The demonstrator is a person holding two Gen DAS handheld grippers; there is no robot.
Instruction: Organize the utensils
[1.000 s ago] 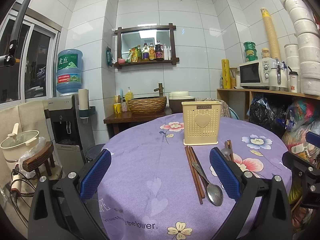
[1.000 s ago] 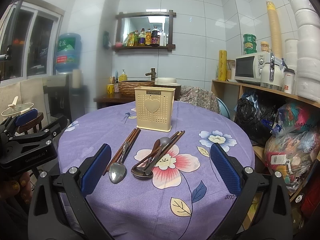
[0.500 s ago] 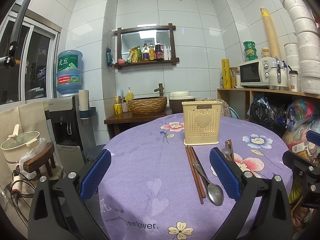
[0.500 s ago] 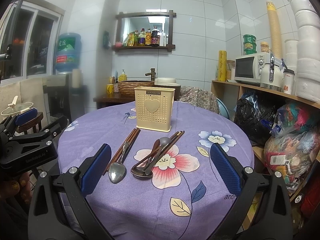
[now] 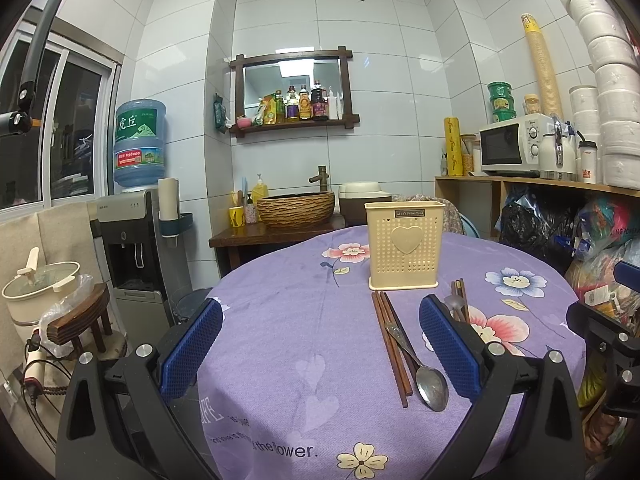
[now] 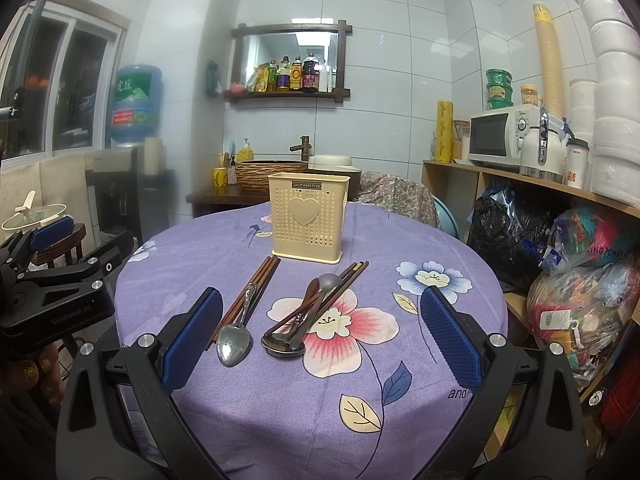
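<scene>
A cream perforated utensil holder (image 5: 405,251) (image 6: 307,220) with a heart stands upright on the round purple-clothed table (image 5: 304,320) (image 6: 420,380). In front of it lie brown chopsticks (image 5: 390,344) (image 6: 250,294) with a metal spoon (image 5: 430,386) (image 6: 235,342). To their right lies a pile of spoons and chopsticks (image 6: 308,316), partly hidden in the left wrist view (image 5: 456,302). My left gripper (image 5: 320,352) is open and empty, above the table's near left. My right gripper (image 6: 320,344) is open and empty, above the pile.
A wooden sink stand (image 5: 280,236) is behind the table. A water dispenser (image 5: 132,248) and a stool (image 5: 80,320) with a pot (image 5: 40,288) stand on the left. Shelves with a microwave (image 6: 500,140) and bags (image 6: 580,288) are on the right.
</scene>
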